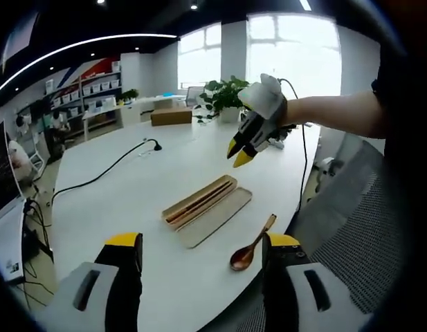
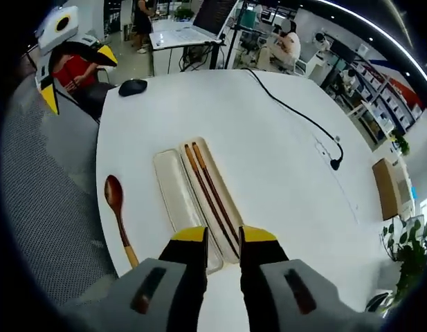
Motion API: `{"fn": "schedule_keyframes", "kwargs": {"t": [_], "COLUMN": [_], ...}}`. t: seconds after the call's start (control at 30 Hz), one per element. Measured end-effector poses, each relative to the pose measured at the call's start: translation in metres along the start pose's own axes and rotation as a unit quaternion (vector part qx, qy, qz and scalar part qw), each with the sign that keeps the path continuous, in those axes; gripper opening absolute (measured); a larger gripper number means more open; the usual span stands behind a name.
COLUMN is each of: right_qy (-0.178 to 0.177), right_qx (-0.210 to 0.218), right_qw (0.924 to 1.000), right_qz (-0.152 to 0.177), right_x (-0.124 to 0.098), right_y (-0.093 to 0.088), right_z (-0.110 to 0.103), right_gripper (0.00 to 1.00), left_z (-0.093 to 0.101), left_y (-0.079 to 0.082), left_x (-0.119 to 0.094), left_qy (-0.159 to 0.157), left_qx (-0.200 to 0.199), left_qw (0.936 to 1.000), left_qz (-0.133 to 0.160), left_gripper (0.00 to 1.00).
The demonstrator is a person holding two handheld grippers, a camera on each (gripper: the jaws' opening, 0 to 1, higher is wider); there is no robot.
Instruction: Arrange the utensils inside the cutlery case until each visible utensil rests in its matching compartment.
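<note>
A beige cutlery case [image 1: 221, 185] lies on the white table with two brown chopsticks [image 1: 197, 203] in its long slot. Against its side lies an empty beige tray half [image 1: 216, 218]. A wooden spoon [image 1: 248, 251] rests on the table near the edge, outside the case. My left gripper [image 1: 203, 243] stands wide open, low in front of the case. My right gripper [image 1: 239, 153] hovers over the table beyond the case. From above I see the case [image 2: 225, 195], chopsticks [image 2: 203, 181], tray half [image 2: 173, 188] and spoon [image 2: 117, 207]. My right gripper [image 2: 225, 236] holds nothing, its jaws a narrow gap apart. The left gripper [image 2: 76, 75] hangs off the table's edge.
A black cable [image 2: 289, 107] crosses the table to a small microphone [image 2: 333, 164]. A black mouse [image 2: 132, 86] sits near the rim. A cardboard box [image 1: 170, 115] and a plant [image 1: 223, 93] stand at the far end. A grey mesh chair [image 1: 351, 228] is by the table edge [image 2: 101, 207].
</note>
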State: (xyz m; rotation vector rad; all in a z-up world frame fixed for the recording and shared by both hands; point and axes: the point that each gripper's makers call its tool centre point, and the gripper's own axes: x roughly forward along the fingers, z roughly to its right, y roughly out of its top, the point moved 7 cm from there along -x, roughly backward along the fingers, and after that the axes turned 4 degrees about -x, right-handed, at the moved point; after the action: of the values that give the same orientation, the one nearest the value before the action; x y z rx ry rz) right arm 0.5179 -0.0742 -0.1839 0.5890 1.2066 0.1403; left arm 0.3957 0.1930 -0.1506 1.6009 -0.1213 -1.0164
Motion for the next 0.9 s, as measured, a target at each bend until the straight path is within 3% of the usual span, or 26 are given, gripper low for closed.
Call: {"fn": "schedule_keyframes", "kwargs": {"t": [0.23, 0.37, 0.7, 0.9], "right_qy": [0.004, 0.010, 0.011, 0.031], "right_qx": [0.014, 0.066, 0.076, 0.073], "right_qw": [0.9999, 0.9965, 0.9960, 0.9960], "right_qz": [0.009, 0.050, 0.044, 0.042], "right_x": [-0.013, -0.021, -0.033, -0.033], "right_y": [-0.011, -0.016, -0.032, -0.034], "right_z": [-0.015, -0.020, -0.034, -0.051], "right_gripper": [0.15, 0.15, 0.20, 0.24], "left_z": [-0.002, -0.001, -0.001, 0.000], "left_y": [0.003, 0.003, 0.002, 0.002], "left_x": [-0.003, -0.002, -0.002, -0.001], "left_qy": [0.009, 0.008, 0.007, 0.006], "left_qx": [-0.002, 0.000, -0.006, -0.003], "left_qw": [0.9999, 0.9999, 0.9999, 1.0000], "left_qz": [0.010, 0.008, 0.007, 0.002], "left_gripper": [0.73, 0.73, 0.74, 0.74]}}
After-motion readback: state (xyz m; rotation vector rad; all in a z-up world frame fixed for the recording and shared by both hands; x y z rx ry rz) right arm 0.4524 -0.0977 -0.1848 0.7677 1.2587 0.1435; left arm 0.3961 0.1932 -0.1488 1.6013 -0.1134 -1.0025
